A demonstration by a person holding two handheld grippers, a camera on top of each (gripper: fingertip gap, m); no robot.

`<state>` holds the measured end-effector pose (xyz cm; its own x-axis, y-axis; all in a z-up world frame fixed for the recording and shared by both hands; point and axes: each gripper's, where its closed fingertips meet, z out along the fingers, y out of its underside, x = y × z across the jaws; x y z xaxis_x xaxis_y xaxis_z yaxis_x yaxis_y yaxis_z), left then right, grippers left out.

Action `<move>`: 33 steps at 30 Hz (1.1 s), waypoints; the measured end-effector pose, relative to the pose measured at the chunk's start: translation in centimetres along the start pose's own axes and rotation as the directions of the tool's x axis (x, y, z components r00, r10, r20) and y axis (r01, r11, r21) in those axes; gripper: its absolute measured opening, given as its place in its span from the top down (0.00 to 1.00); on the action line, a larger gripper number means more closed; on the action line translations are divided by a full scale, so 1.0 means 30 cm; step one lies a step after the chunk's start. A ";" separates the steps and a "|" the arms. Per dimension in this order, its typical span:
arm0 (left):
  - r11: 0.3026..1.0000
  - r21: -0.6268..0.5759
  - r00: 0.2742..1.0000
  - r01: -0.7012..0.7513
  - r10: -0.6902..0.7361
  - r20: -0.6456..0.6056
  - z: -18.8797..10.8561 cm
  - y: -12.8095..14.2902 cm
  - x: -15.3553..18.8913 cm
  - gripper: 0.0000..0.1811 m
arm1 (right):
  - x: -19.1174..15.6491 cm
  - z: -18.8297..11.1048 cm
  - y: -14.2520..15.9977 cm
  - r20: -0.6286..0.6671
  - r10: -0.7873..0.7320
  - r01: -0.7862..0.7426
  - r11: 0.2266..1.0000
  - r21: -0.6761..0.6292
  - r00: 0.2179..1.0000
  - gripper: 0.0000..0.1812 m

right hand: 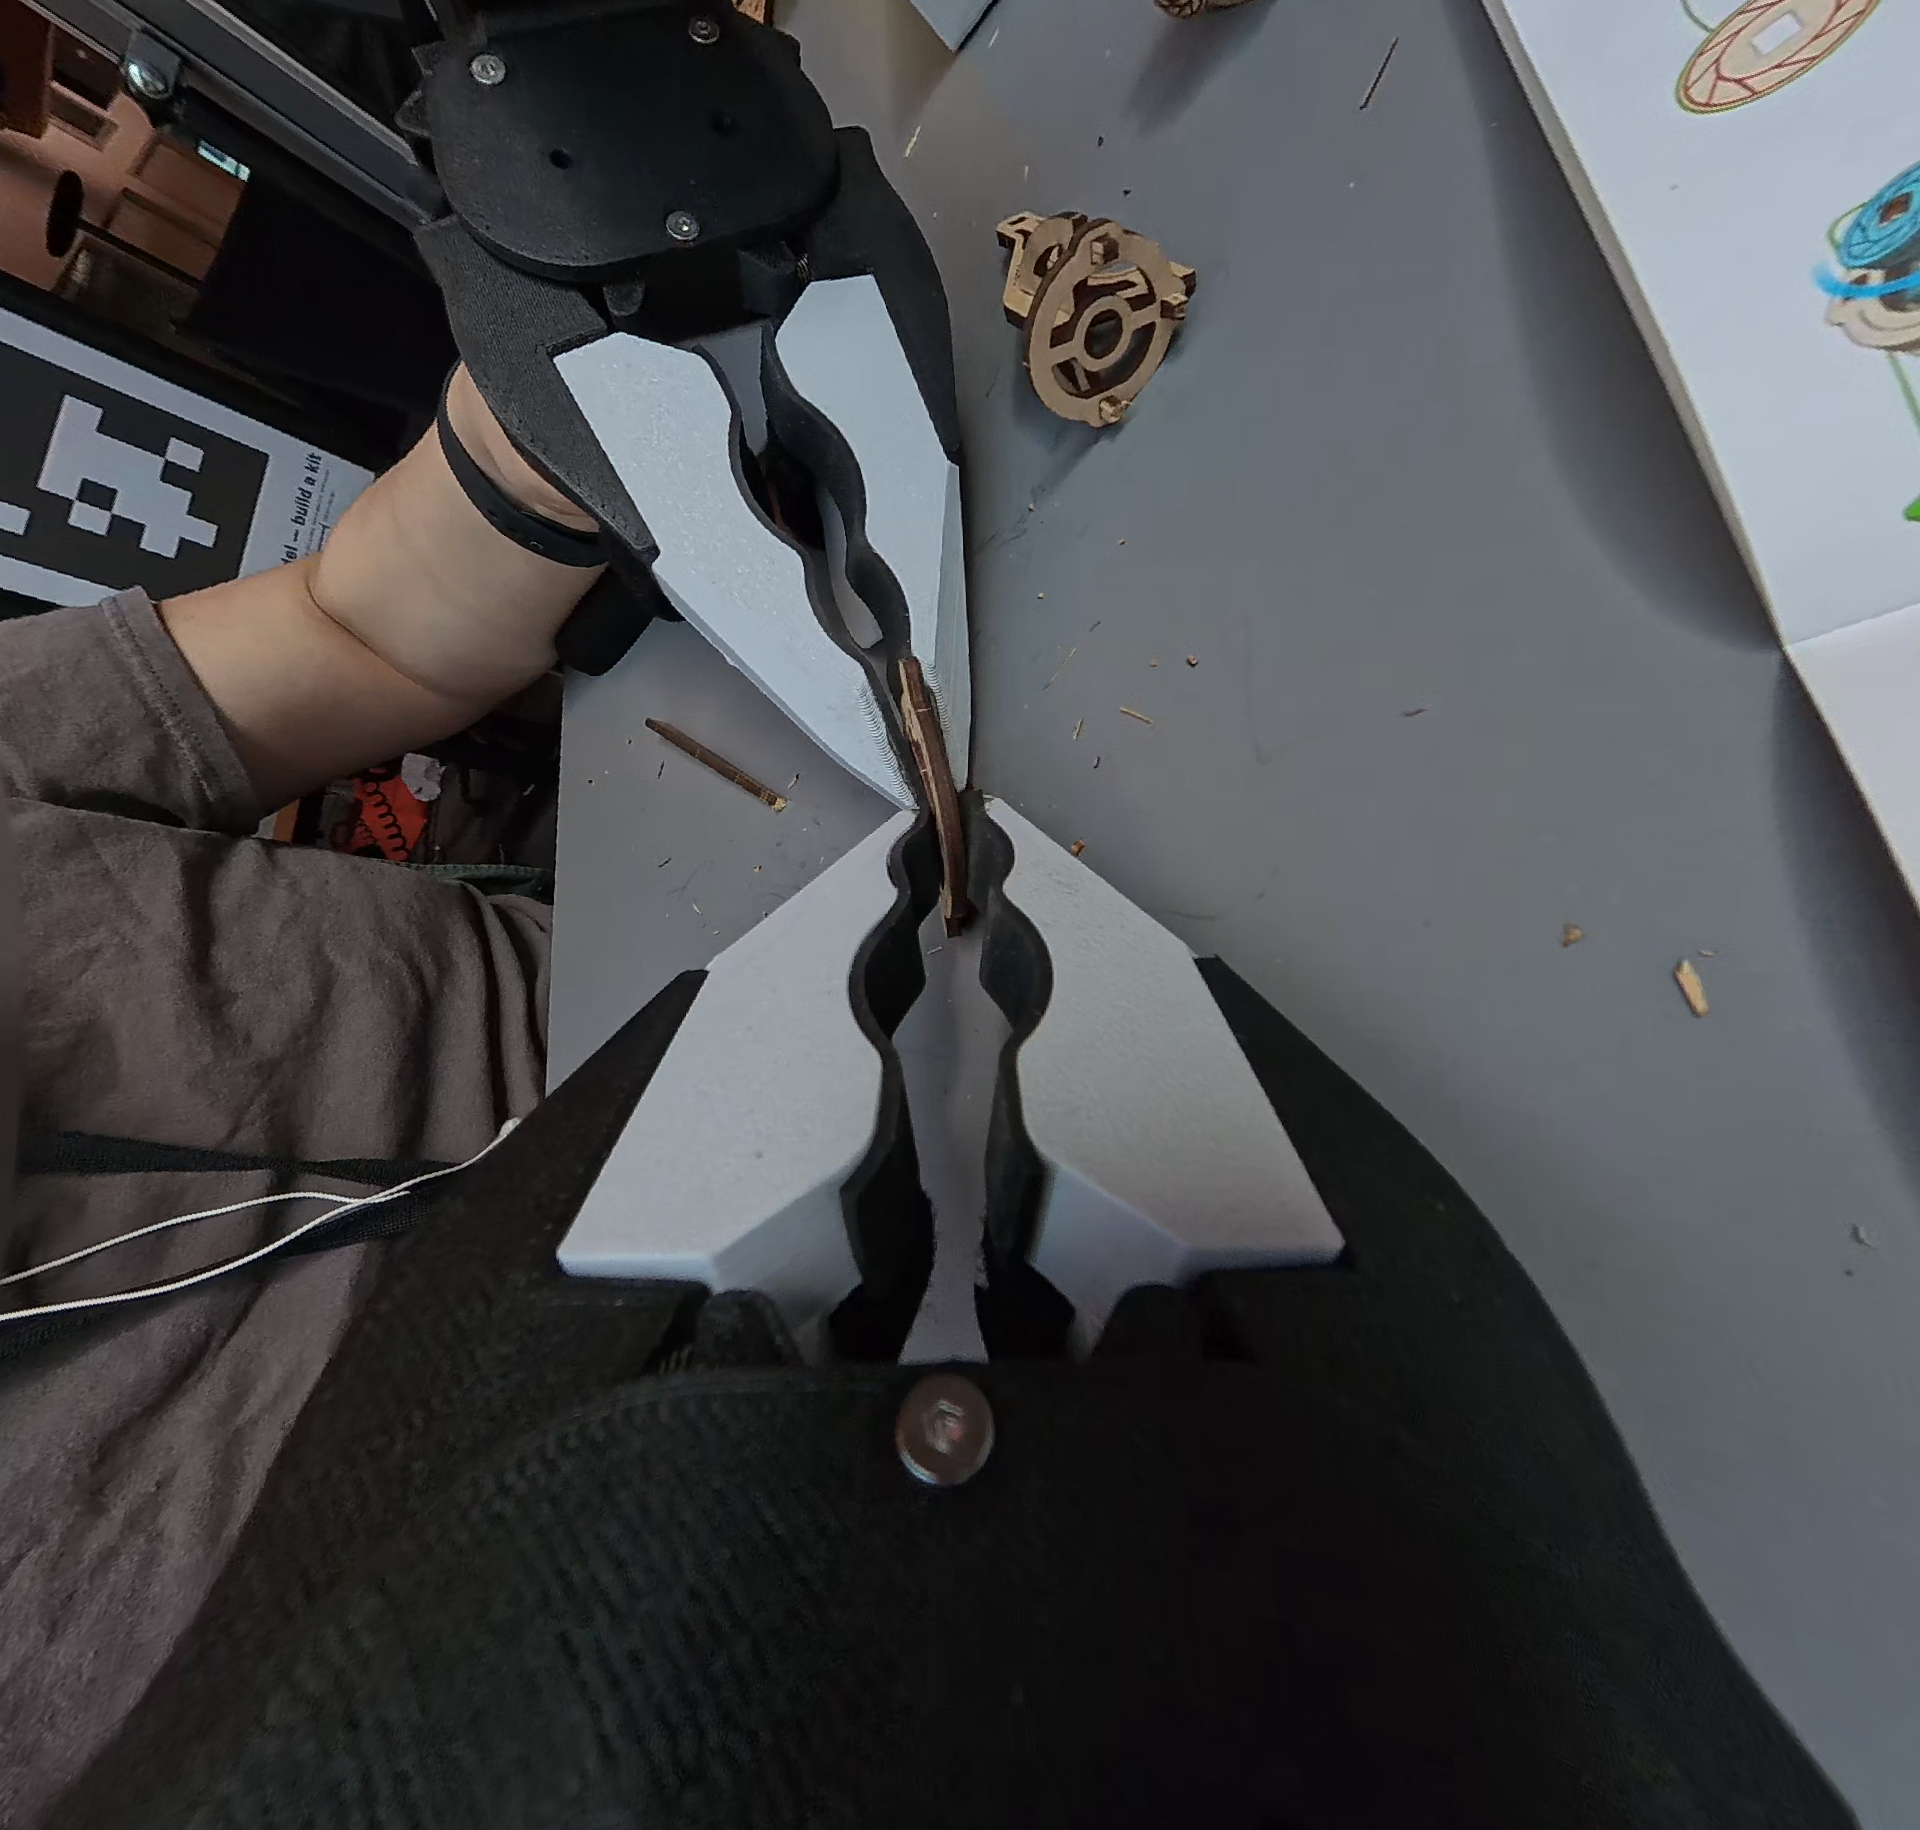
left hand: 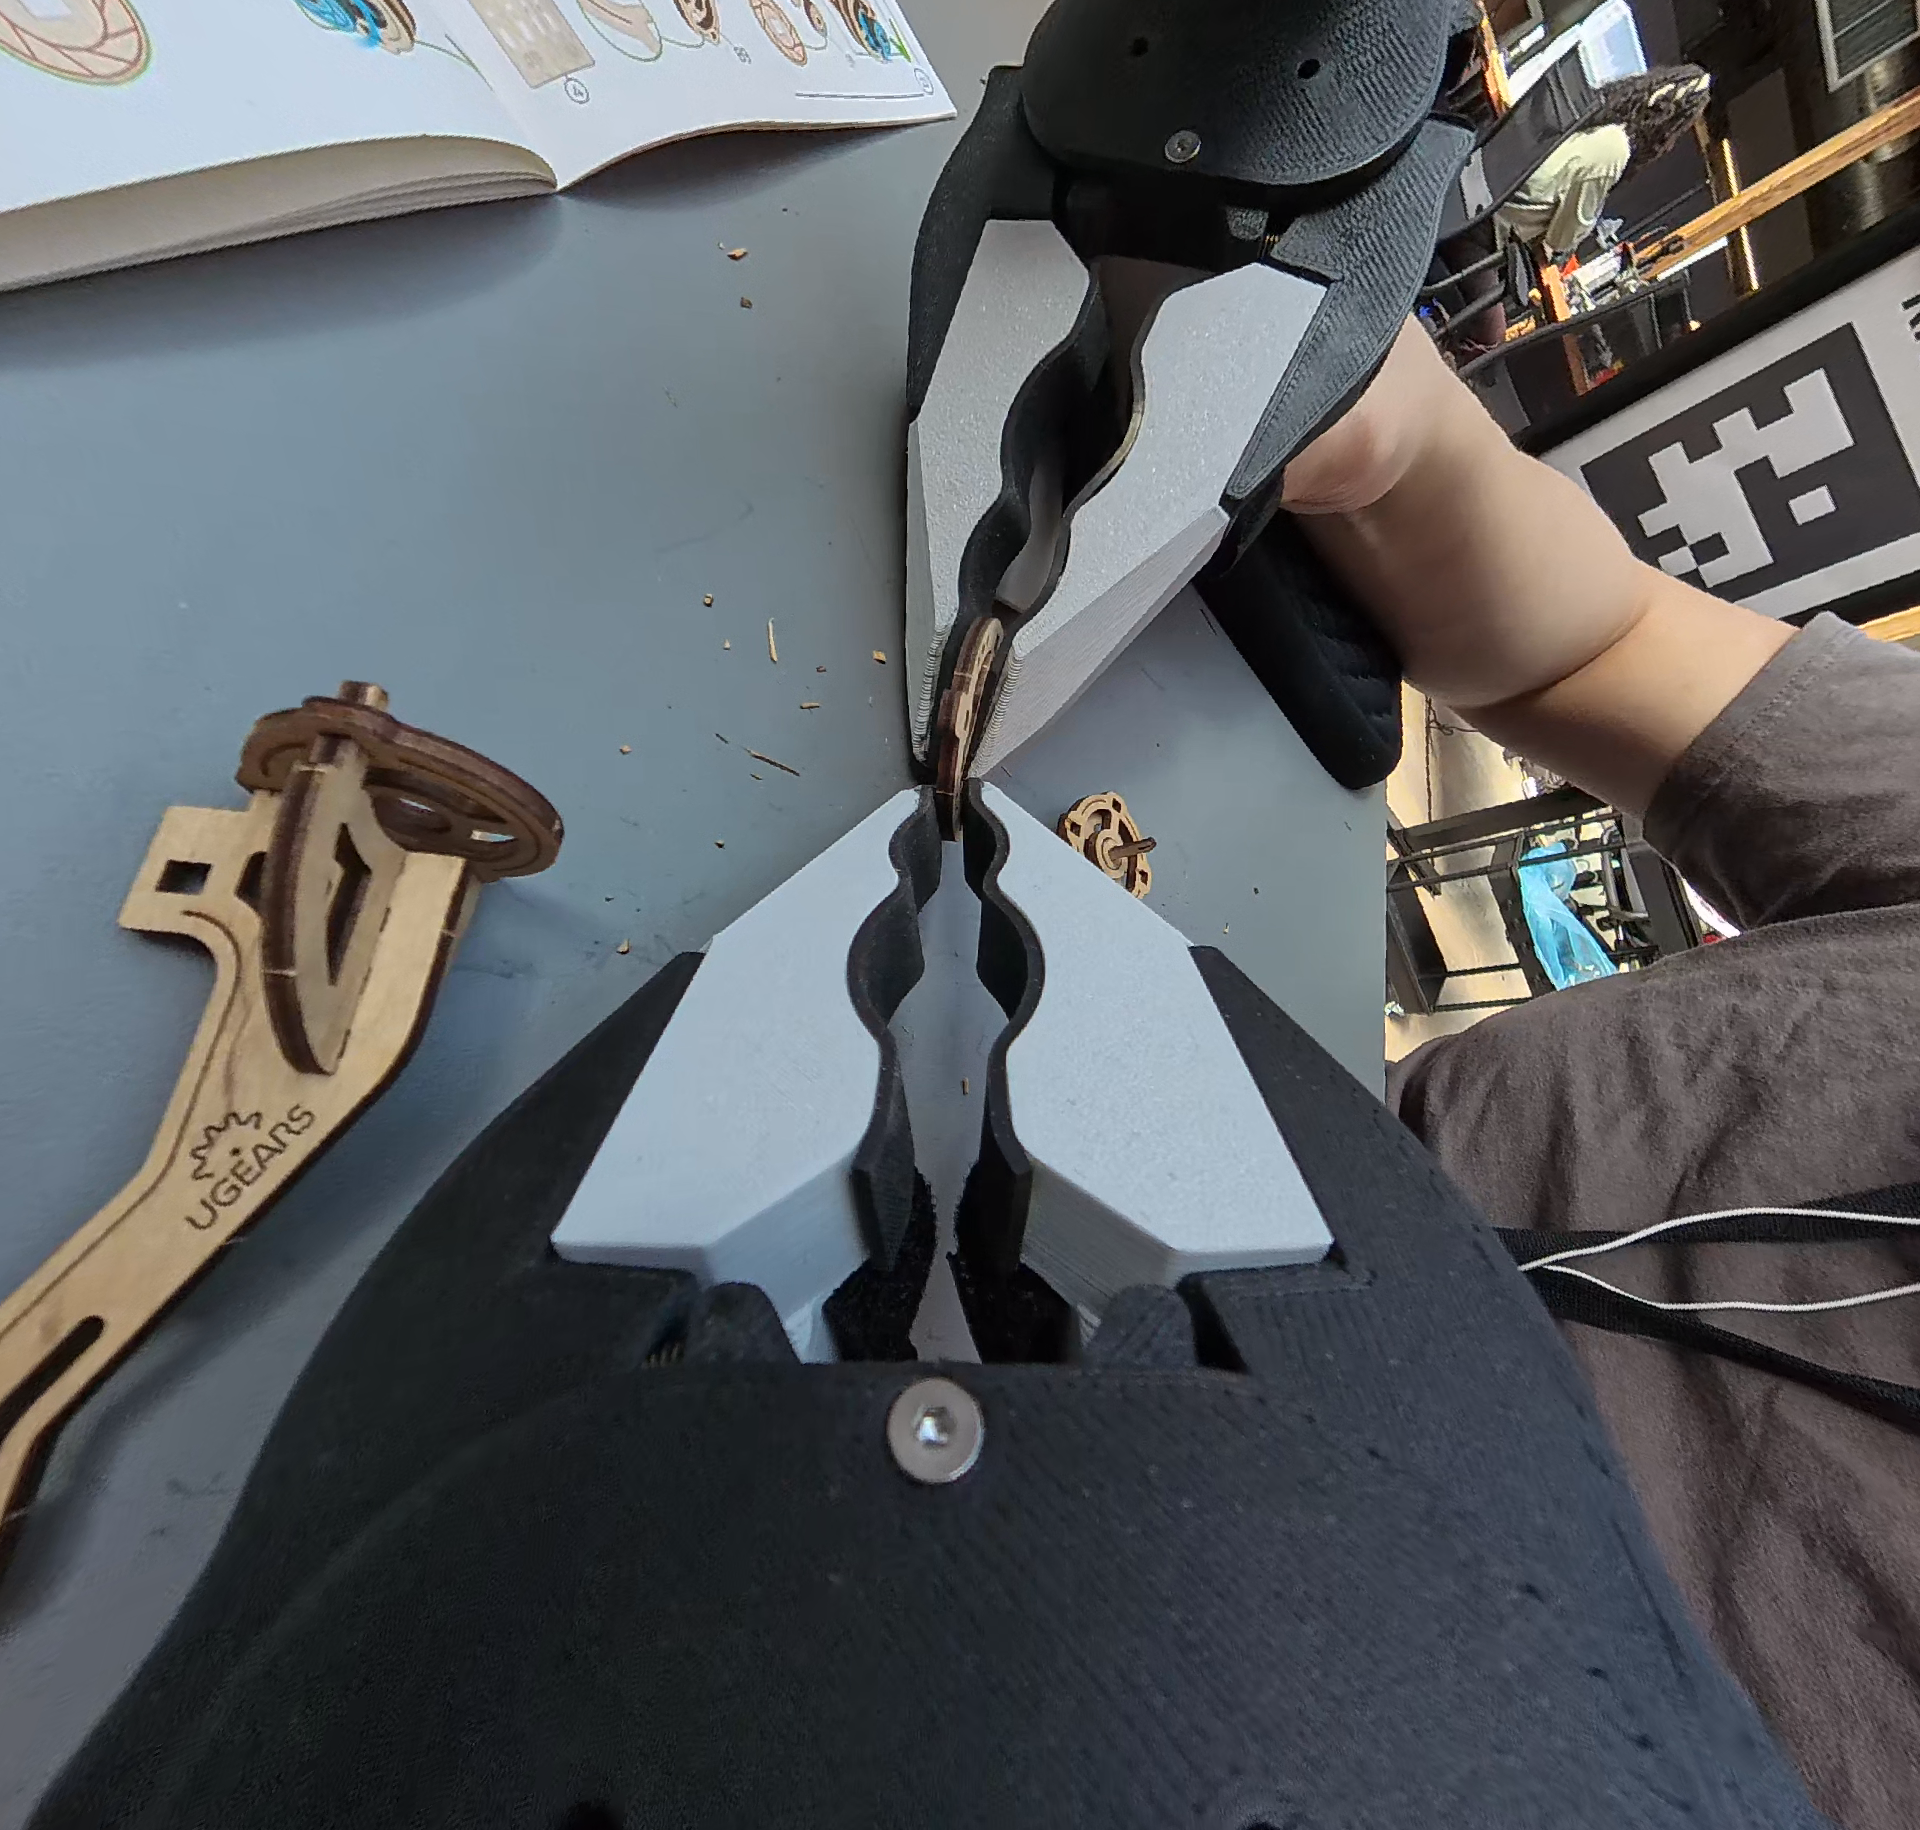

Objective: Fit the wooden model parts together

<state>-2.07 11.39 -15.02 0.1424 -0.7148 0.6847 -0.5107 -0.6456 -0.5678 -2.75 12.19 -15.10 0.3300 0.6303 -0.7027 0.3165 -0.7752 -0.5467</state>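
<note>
Pinching one small wooden disc (left hand: 961, 705) between two grippers, tip to tip, above the grey table (left hand: 520, 533).

Both the left gripper (left hand: 945, 809) and the right gripper (right hand: 961, 871) are squeezed tight on the disc's thin edges. It looks light, stiff and easy to snap, so holding the rim seems safest. At 9 o'clock in the left wrist view lies one big wooden piece (left hand: 260, 1001); at 3 o'clock, one little gear (left hand: 1107, 840).

Tip to tip they meet: the black-and-grey left gripper (left hand: 943, 812) and its matching right gripper (right hand: 951, 871) face each other, jaws pinched nearly closed, bare forearms (left hand: 1475, 575) angling in from grey sleeves.
</note>
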 end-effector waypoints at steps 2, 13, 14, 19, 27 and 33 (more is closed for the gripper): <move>1.000 0.015 1.000 -0.007 0.007 -0.012 -0.004 -0.007 0.005 0.99 | -0.009 -0.004 -0.006 0.016 -0.011 0.010 1.000 0.020 1.000 0.99; 0.952 0.306 0.991 0.004 0.037 -0.128 -0.107 -0.156 0.076 0.99 | -0.111 -0.115 -0.159 0.089 -0.114 0.073 0.925 0.374 0.989 0.92; 0.941 0.337 0.990 0.014 0.035 -0.136 -0.118 -0.170 0.082 0.99 | -0.109 -0.121 -0.165 0.100 -0.088 0.042 0.920 0.391 0.991 0.94; 0.888 0.460 0.986 -0.009 0.085 -0.145 -0.162 -0.225 0.116 0.99 | -0.142 -0.157 -0.205 0.154 -0.108 0.021 0.878 0.478 0.982 1.00; 0.868 0.494 0.984 -0.045 0.124 -0.128 -0.153 -0.237 0.147 0.99 | -0.164 -0.157 -0.212 0.137 -0.146 0.061 0.869 0.491 0.980 0.99; 0.853 0.521 0.968 -0.024 0.150 -0.200 -0.161 -0.247 0.192 1.00 | -0.201 -0.177 -0.212 0.222 -0.134 0.011 0.877 0.481 0.966 0.99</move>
<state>-1.56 13.35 -4.68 -0.1084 -0.7350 0.6694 0.0030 -0.6736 -0.7391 -2.02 13.55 -4.98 0.0787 0.7034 -0.7065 -0.1462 -0.6929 -0.7061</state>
